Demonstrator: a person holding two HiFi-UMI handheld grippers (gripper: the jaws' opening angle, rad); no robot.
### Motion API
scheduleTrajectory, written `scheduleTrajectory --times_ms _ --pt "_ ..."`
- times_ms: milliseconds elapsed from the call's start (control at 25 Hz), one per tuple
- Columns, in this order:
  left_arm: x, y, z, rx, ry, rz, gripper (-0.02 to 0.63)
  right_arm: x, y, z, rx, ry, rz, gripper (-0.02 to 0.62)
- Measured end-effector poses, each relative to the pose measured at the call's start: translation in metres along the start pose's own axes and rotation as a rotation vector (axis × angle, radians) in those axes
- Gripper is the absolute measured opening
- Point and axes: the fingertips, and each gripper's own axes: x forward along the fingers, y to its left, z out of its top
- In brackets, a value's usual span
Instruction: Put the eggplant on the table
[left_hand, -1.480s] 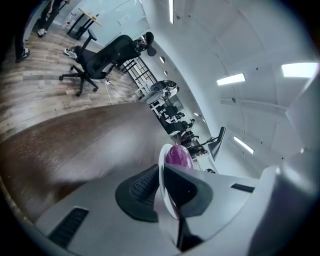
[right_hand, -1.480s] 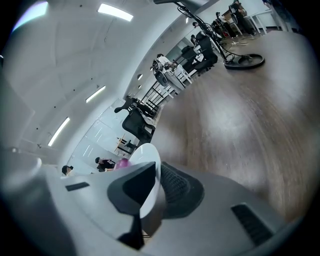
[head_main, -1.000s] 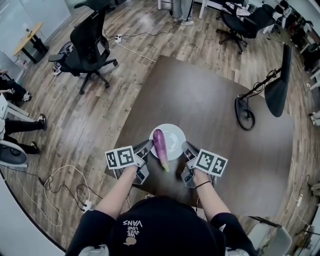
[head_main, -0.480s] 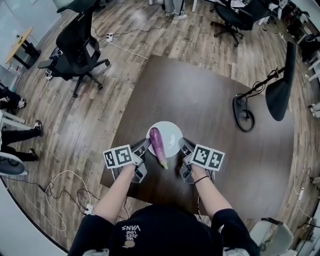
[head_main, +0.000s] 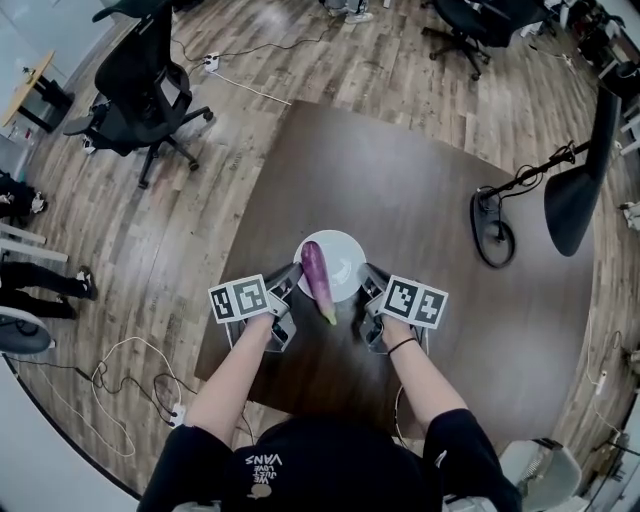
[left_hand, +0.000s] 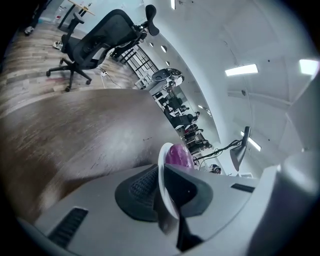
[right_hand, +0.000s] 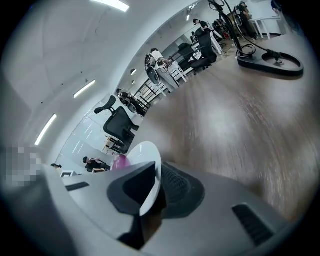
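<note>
While left gripper (head_main: 293, 271) and right gripper (head_main: 368, 273) fingers pinch plate (head_main: 348, 252) rim, eggplant (head_main: 318, 278) lengthwise near-far, stem toward person (head_main: 320, 460)

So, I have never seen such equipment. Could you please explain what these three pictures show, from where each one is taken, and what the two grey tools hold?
There is no robot here: a person holds a gripper in each hand. The head view comes from a camera on the person's head, looking down. The other two views come from a camera riding on each gripper. The left gripper and the right gripper each pinch the rim of a white plate from opposite sides. An eggplant lies on the plate. Below is a brown table, with a lamp standing on its right.
</note>
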Motion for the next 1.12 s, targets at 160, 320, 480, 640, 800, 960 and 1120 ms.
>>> scheduleTrajectory --times_ms 160,320,480,640,800,960,1120 --pt "0.013 0.008 0.004 0.002 0.023 0.019 0.026 0.011 -0.008 0.005 -0.005 0.001 -0.019 0.038" --pt "0.023 0.013 0.004 0.009 0.038 0.038 0.026 0.018 -0.017 0.006 -0.003 0.006 -0.031 0.038" --pt "0.03 0.015 0.006 0.022 0.057 0.051 0.026 0.023 -0.024 0.007 0.002 0.011 -0.036 0.038" --pt "0.035 0.017 0.007 0.024 0.09 0.071 0.027 0.027 -0.028 0.008 0.007 0.019 -0.044 0.038" --pt "0.04 0.022 0.007 0.026 0.127 0.1 0.028 0.03 -0.031 0.008 0.01 0.027 -0.05 0.038" --pt "0.046 0.024 0.006 0.026 0.171 0.12 0.029 0.03 -0.035 0.009 0.01 0.032 -0.057 0.038" --pt "0.049 0.026 0.004 0.006 0.208 0.132 0.031 0.031 -0.035 0.01 0.008 0.041 -0.068 0.038"
